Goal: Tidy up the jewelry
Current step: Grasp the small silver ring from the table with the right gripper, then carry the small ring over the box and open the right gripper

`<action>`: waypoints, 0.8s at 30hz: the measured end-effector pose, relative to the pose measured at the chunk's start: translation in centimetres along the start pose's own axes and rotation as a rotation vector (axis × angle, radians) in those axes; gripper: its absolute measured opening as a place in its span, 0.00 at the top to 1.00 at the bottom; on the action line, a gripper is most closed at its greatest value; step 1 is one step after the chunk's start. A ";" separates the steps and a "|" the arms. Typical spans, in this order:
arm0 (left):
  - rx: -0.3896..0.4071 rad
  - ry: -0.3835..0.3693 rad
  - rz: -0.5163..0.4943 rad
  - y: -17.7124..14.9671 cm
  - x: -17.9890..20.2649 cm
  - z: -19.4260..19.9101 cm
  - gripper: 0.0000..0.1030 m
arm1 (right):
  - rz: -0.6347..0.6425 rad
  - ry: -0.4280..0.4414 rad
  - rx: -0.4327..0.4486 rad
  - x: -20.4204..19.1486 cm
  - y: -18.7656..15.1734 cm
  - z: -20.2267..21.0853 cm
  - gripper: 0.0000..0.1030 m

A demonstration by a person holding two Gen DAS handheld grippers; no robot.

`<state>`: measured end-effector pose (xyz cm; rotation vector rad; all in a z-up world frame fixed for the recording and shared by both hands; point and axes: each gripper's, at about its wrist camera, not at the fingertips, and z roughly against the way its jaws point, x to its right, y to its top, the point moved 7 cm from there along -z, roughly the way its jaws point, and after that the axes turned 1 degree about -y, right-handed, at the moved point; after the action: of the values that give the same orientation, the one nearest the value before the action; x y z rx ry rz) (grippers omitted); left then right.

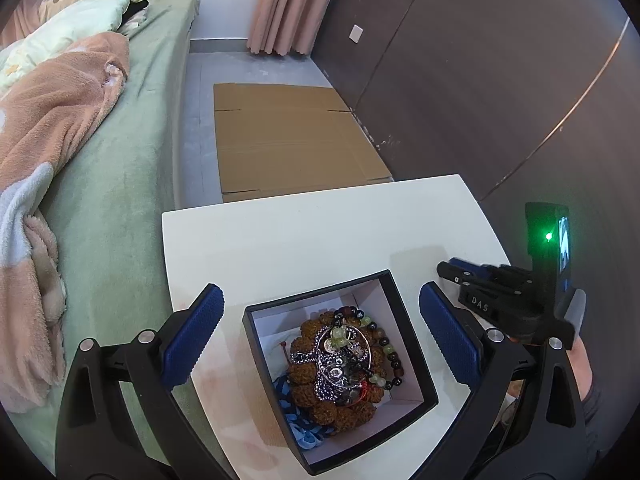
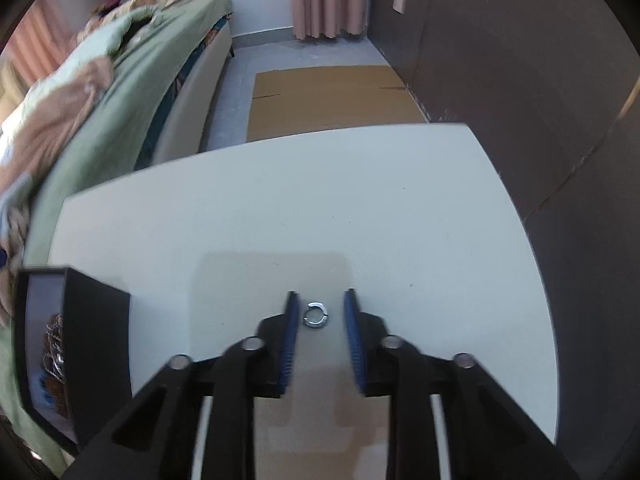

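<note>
A: Right wrist view: pick-up in hand. Right gripper [image 2: 321, 294] angled down at white table [image 2: 280, 200], jaws narrowed but clear of silver ring [image 2: 315, 315], which lies flat between the pads. Next move, likely: gentle pinch, lift, carry to black box [image 2: 96, 320] at 9 o'clock.

B: Left wrist view alone: box interior, beads and chains [image 1: 340, 364] heaped inside. Left gripper [image 1: 320, 291] spread wide astride it, holding nothing. Ring unseen from there.
</note>
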<state>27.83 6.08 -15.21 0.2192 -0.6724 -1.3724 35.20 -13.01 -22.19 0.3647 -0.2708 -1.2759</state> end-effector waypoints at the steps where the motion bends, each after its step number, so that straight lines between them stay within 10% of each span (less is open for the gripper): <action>1: 0.001 0.000 0.000 0.0 0.0 0.2 0.05 | 0.017 -0.010 -0.008 -0.2 0.0 0.2 0.88; 24: 0.063 0.049 0.037 -0.6 -1.9 5.9 0.05 | 0.017 0.322 0.195 -6.3 0.8 11.1 0.88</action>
<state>23.95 9.12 -11.46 0.2886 -0.6767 -1.3077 29.82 -8.02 -11.75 0.7248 -0.1232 -1.1568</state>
